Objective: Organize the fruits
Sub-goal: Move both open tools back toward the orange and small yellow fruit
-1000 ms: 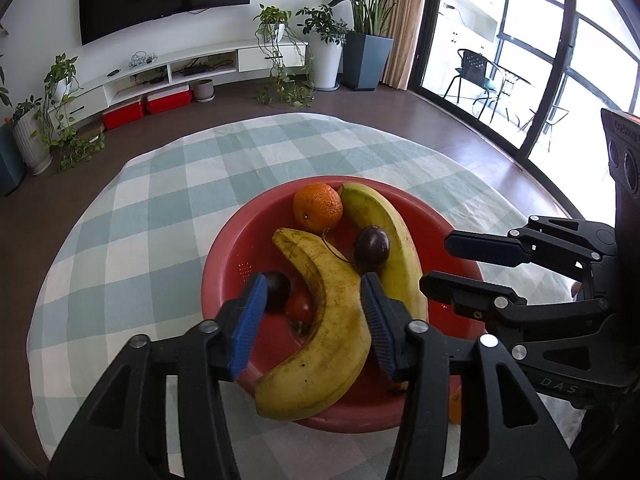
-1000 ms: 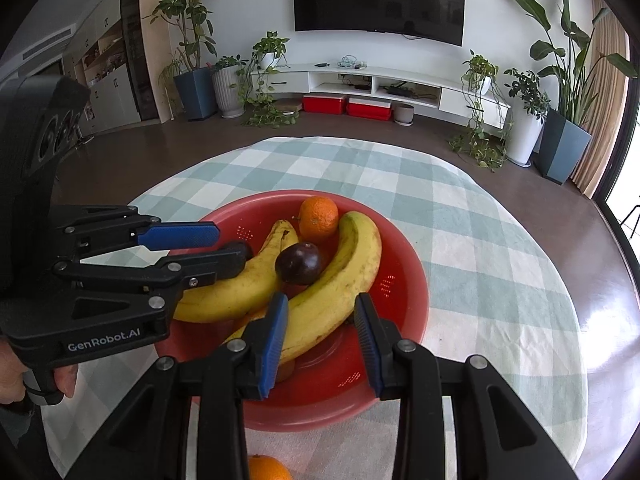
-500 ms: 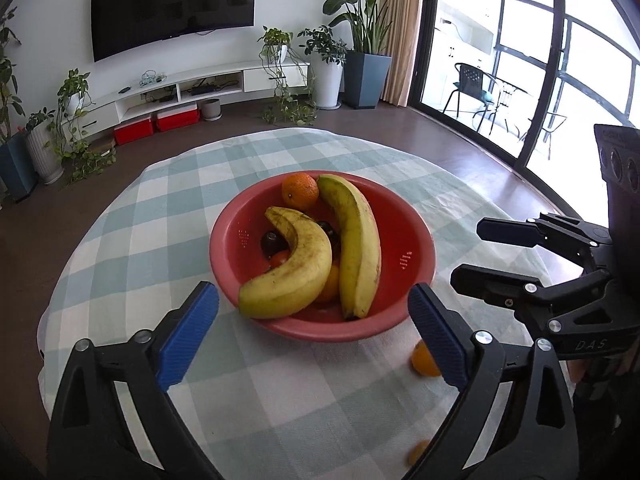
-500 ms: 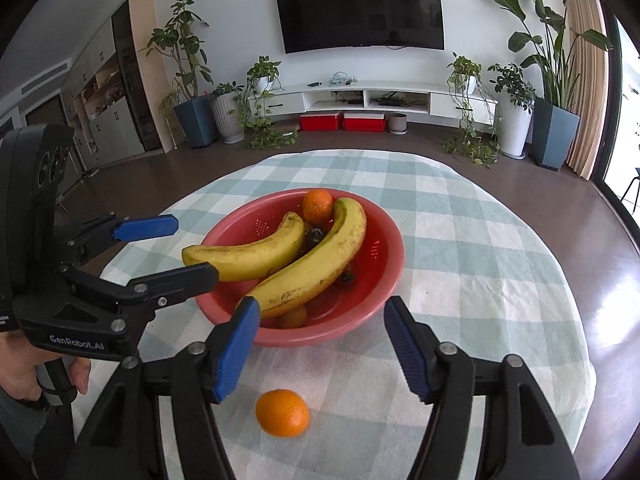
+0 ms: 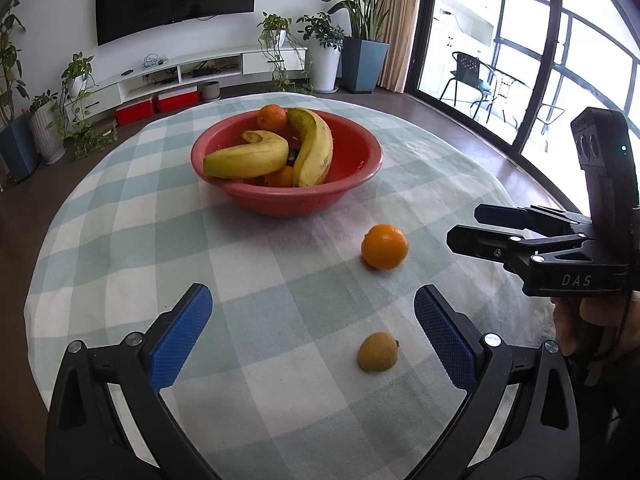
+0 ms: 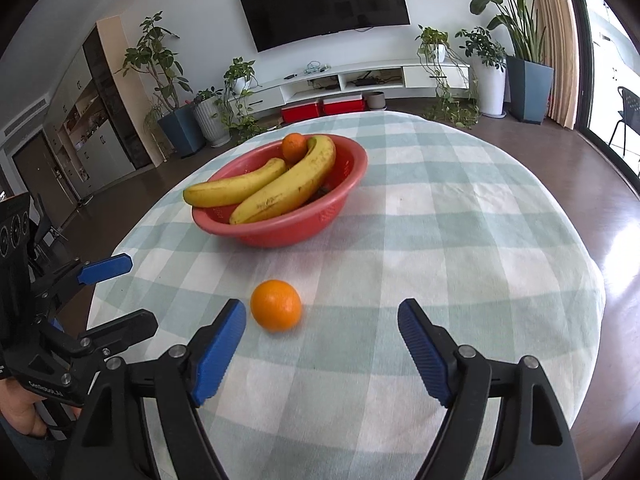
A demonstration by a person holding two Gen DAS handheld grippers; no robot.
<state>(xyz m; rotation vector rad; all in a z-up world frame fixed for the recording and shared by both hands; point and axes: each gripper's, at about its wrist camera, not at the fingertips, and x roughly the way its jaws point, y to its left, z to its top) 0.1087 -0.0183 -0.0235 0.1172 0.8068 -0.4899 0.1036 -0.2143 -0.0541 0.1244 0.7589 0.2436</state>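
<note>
A red bowl (image 5: 344, 190) (image 6: 340, 208) stands on the checked tablecloth and holds two bananas (image 5: 248, 158) (image 6: 292, 188), an orange (image 5: 272, 117) and smaller fruit beneath. A loose orange (image 5: 385, 246) (image 6: 276, 305) lies on the cloth in front of the bowl. A small yellow-brown fruit (image 5: 377, 351) lies nearer, between my left gripper's fingers. My left gripper (image 5: 316, 336) is open and empty above the cloth. My right gripper (image 6: 322, 350) is open and empty, with the loose orange just beyond its left fingertip (image 6: 224, 336).
The round table's edge (image 5: 36, 280) curves close on the left and its right edge (image 6: 592, 280) drops to the wooden floor. Potted plants, a TV bench and glass doors stand far behind.
Both grippers pulled back from the bowl and opened wide. The loose orange and the small yellow-brown fruit came into view on the cloth.
</note>
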